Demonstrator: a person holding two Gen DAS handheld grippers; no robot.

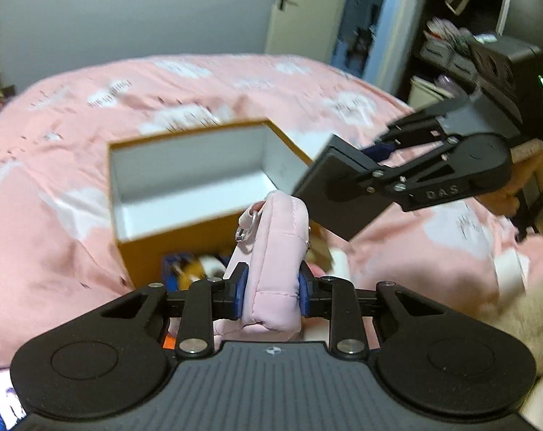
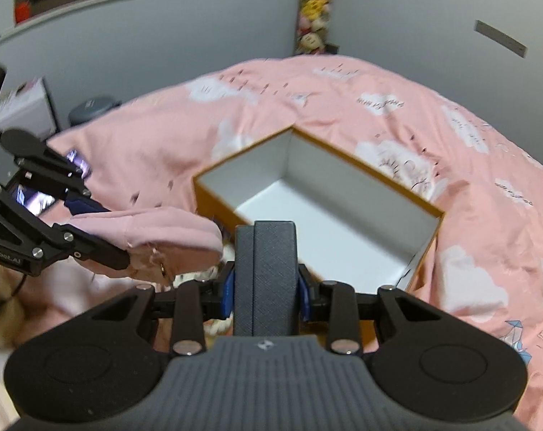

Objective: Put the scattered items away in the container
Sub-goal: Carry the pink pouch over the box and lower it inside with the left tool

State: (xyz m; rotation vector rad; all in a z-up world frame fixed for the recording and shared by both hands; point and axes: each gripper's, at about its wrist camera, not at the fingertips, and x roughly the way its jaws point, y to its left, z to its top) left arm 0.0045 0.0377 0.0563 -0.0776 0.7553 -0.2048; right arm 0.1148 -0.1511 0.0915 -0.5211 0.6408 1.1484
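Note:
An open orange box (image 1: 185, 140) with a white inside lies on the pink bedspread (image 1: 56, 186). My left gripper (image 1: 271, 287) is shut on a padded pink pouch (image 1: 280, 240), held up in front of the box's near wall. My right gripper (image 1: 375, 165) comes in from the right, shut on a flat dark grey case (image 1: 334, 194) over the box's right corner. In the right wrist view the right gripper (image 2: 266, 287) clamps the grey case (image 2: 264, 269) above the box (image 2: 361, 165). The left gripper (image 2: 102, 231) holds the pouch (image 2: 153, 230) at the left.
A blue and orange toy (image 1: 185, 269) and small white items (image 1: 339, 260) lie on the bed by the box's near side. Cluttered shelves (image 1: 447, 46) and a door (image 1: 300, 7) stand behind the bed. Plush toys (image 2: 312, 10) hang in the wall corner.

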